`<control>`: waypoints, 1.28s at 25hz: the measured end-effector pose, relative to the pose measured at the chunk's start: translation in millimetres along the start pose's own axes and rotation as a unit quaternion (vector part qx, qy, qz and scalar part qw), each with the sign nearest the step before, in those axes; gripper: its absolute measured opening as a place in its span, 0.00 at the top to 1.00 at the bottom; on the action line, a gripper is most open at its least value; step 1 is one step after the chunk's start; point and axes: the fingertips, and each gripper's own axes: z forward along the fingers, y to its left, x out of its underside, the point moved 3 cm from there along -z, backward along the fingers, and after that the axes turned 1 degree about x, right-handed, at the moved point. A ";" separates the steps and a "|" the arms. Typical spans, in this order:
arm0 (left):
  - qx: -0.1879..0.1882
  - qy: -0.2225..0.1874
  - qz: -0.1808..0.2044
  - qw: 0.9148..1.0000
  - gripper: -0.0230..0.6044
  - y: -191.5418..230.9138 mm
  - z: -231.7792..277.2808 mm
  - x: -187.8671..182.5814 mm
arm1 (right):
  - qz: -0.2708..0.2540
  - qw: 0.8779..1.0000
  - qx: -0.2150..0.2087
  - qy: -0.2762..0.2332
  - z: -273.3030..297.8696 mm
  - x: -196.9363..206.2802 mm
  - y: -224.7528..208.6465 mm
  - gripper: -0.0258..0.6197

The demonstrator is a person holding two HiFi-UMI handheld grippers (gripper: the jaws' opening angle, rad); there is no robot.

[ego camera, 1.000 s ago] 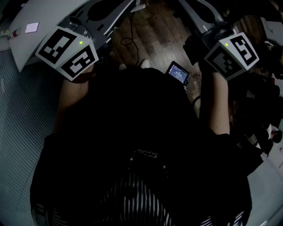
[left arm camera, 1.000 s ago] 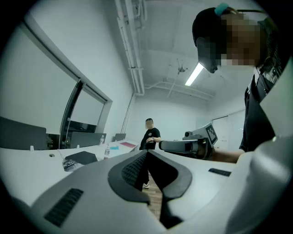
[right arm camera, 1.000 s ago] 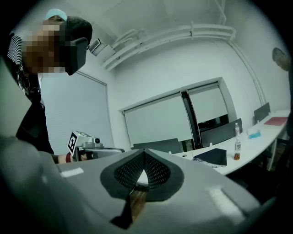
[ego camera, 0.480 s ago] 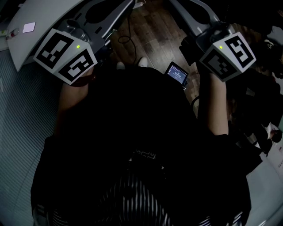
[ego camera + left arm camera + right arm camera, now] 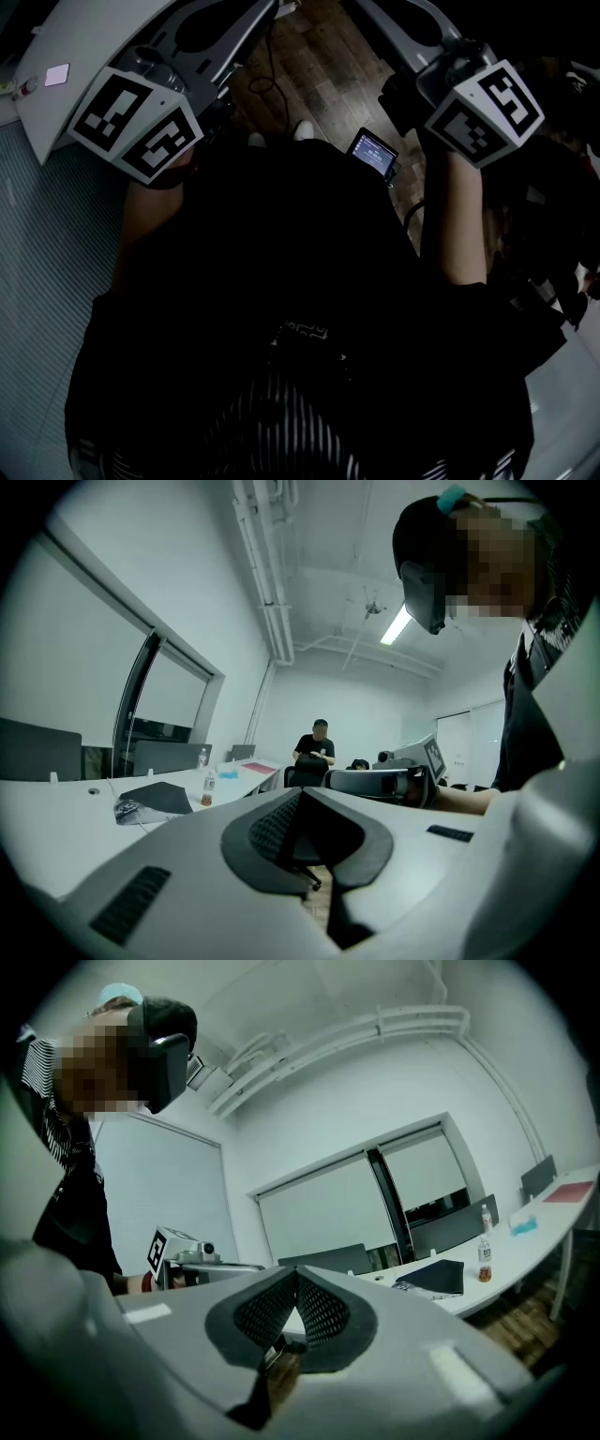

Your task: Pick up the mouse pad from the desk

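Observation:
The mouse pad (image 5: pixel 164 797) is a dark sheet lying flat on the white desk (image 5: pixel 56 832), far ahead of both grippers; the right gripper view also has the mouse pad (image 5: pixel 437 1275). My left gripper (image 5: pixel 300 795) is held level in the air with its jaws together and nothing between them. My right gripper (image 5: pixel 295 1277) is shut and empty too. In the head view the left marker cube (image 5: pixel 136 122) and the right marker cube (image 5: pixel 483 111) are held out in front of the body, over the wooden floor.
A small bottle (image 5: pixel 209 787) stands on the desk beyond the pad, also visible as a bottle (image 5: pixel 485 1259) from the right. Grey chairs (image 5: pixel 323 1258) line the desk. People (image 5: pixel 319 747) sit at the far end. A small lit screen (image 5: pixel 375 155) hangs at the waist.
Both marker cubes have drifted a little toward the top of the head view, the left one also leftward. Neither gripper has taken hold of anything.

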 end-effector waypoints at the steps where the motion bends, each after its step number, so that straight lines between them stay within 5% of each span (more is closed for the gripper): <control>1: 0.000 0.003 0.001 1.000 0.95 -1.9 1.7 0.3 | 0.001 1.000 -0.002 -0.003 -2.4 0.0 -1.7 0.96; 21: 0.033 0.037 0.000 0.999 0.95 -22.6 55.1 0.8 | 0.043 0.998 0.023 -0.035 -53.8 10.7 -48.4 0.96; 32: 0.097 0.039 0.003 0.995 0.95 20.8 114.6 -5.7 | 0.036 0.996 0.078 -0.034 -38.3 0.4 -96.7 0.96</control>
